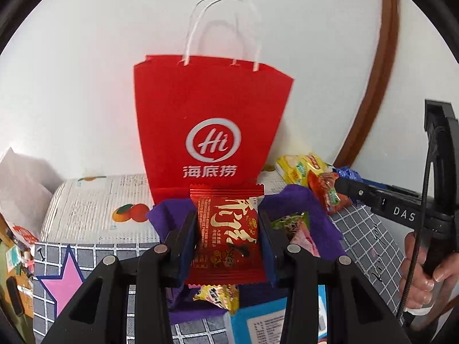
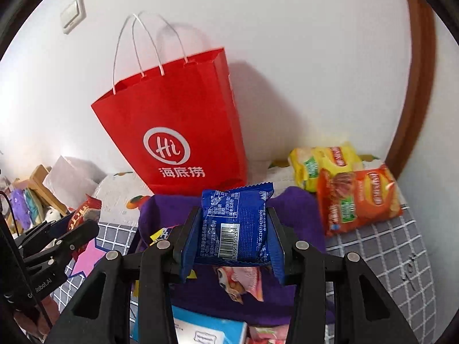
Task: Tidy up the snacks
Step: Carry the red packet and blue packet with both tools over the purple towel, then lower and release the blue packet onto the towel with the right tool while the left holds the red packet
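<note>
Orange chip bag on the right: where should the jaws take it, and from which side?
Take the orange chip bag by its flat crimped seam on the right end, coming in from the right. It lies flat on the checked cloth, puffy in the middle, and the yellow chip bag crowds its upper left. Both grippers are full now.

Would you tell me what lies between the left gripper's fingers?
A red snack packet, clamped by the left gripper, as the left wrist view shows.
</note>
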Demonstrator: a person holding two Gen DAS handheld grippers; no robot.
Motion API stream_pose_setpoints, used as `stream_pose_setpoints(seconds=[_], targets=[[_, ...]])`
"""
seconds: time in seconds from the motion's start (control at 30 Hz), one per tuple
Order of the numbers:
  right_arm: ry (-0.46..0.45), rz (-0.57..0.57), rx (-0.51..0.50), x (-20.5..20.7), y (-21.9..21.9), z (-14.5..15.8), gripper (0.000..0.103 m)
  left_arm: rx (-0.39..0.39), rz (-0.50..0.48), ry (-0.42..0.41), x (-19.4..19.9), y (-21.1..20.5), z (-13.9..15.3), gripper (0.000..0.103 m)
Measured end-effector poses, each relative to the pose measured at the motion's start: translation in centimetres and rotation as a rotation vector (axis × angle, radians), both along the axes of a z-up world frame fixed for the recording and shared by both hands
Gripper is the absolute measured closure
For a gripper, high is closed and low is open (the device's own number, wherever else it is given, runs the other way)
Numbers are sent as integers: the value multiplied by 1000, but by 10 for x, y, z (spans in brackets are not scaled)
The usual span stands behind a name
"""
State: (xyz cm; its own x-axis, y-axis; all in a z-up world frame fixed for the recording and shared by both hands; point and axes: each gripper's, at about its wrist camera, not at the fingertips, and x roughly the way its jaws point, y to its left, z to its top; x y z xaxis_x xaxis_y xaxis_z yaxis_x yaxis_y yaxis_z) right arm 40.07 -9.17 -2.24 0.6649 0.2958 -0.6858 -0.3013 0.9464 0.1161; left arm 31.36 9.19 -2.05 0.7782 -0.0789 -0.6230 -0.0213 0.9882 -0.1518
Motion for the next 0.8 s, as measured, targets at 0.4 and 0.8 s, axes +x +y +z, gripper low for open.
stream_pose_setpoints(seconds=[0.4, 0.8], targets=[[129, 23, -116, 36, 0, -61, 60, -3, 23, 106, 22, 15, -31, 65], [267, 15, -131, 52, -39, -79, 59, 11, 6, 128, 26, 7, -40, 65]])
